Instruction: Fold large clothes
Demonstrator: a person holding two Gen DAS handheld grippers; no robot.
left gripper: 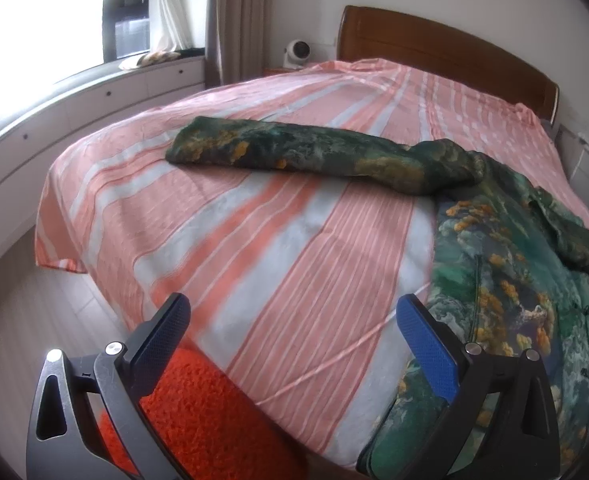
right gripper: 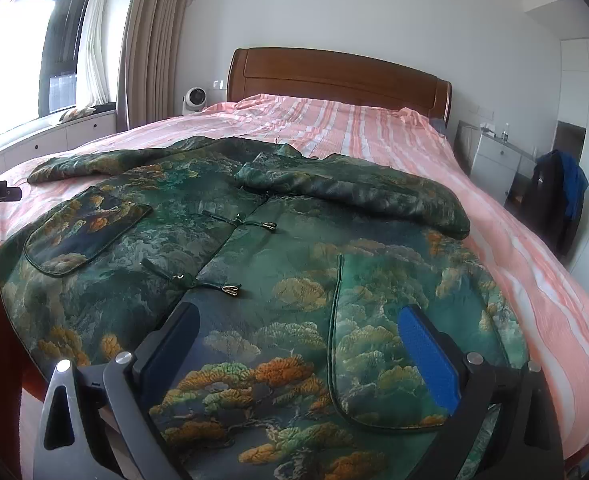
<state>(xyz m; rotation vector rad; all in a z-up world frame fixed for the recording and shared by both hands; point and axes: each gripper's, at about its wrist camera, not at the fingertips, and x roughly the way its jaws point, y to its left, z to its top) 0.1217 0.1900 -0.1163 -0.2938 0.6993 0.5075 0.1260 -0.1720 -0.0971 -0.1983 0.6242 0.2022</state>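
A large green jacket with orange and gold tree patterns lies front up on the bed. Its right sleeve is folded across the chest; its left sleeve stretches out sideways over the bedspread. My right gripper is open and empty, hovering over the jacket's lower hem, near a patch pocket. My left gripper is open and empty above the bed's foot edge, left of the jacket's body.
The bed has a pink and white striped bedspread and a wooden headboard. An orange fuzzy item sits at the bed's foot. A white cabinet stands right of the bed; window-side drawers run along the left.
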